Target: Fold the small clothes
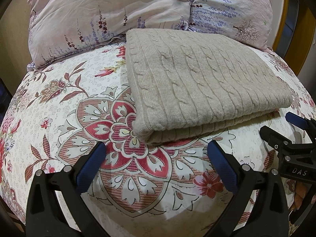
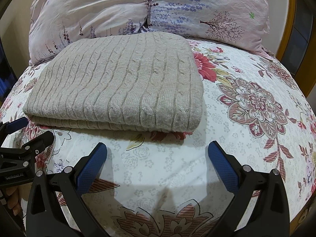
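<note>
Both my jaws gape empty before the folded sweater (image 1: 201, 83) on the bed (image 1: 65, 106); any clumsy nudge would probably spoil the layers.

A white cotton bedsheet printed with large red and mauve flowers and brown leaves (image 1: 65, 106) covers the bed. At its far end two wrinkled pale pink pillows lie side by side, touching: the left pillow with dark purple lavender sprigs (image 1: 102, 9) and the right pillow with blue lavender rows and a bare brown tree (image 1: 233, 7). Beside the right pillow stands a yellow wooden frame (image 2: 290, 23).
</note>
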The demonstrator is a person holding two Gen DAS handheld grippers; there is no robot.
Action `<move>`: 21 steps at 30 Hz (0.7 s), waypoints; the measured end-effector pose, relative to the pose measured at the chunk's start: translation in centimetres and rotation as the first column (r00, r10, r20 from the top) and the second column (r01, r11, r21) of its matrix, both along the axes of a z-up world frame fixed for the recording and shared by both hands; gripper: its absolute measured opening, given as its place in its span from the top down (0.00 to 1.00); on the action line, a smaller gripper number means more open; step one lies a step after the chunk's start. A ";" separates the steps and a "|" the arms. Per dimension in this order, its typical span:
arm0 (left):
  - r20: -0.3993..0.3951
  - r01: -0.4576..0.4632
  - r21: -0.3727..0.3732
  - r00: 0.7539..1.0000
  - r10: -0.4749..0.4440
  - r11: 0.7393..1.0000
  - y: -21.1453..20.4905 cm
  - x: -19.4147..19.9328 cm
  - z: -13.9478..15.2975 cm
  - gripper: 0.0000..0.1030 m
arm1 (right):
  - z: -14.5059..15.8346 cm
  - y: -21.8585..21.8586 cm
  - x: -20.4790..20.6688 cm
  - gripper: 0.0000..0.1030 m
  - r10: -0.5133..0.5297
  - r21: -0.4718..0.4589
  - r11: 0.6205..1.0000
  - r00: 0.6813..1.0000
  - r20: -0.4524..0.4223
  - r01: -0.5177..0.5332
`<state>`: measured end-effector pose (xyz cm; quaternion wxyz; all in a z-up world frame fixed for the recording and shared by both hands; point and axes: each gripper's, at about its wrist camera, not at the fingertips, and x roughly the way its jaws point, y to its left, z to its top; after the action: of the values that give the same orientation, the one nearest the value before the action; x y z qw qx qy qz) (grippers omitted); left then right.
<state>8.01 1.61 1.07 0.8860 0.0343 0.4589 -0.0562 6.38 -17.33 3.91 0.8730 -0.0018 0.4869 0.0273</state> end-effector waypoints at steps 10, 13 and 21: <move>-0.001 -0.003 0.000 1.000 0.003 1.000 -0.1 -0.1 0.0 0.02 | 0.0 0.0 0.0 0.01 -0.001 0.000 1.000 1.000 0.000 0.001; -0.001 -0.004 0.000 1.000 0.004 1.000 -0.1 -0.1 0.0 0.02 | 0.0 0.0 0.0 0.01 -0.001 0.000 1.000 1.000 0.000 0.001; -0.001 -0.003 0.000 1.000 0.003 1.000 0.0 0.0 0.0 0.02 | 0.0 0.0 0.0 0.01 -0.001 0.000 1.000 1.000 0.000 0.001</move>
<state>7.99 1.59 1.09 0.8859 0.0337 0.4593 -0.0551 6.37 -17.33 3.91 0.8732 -0.0015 0.4867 0.0266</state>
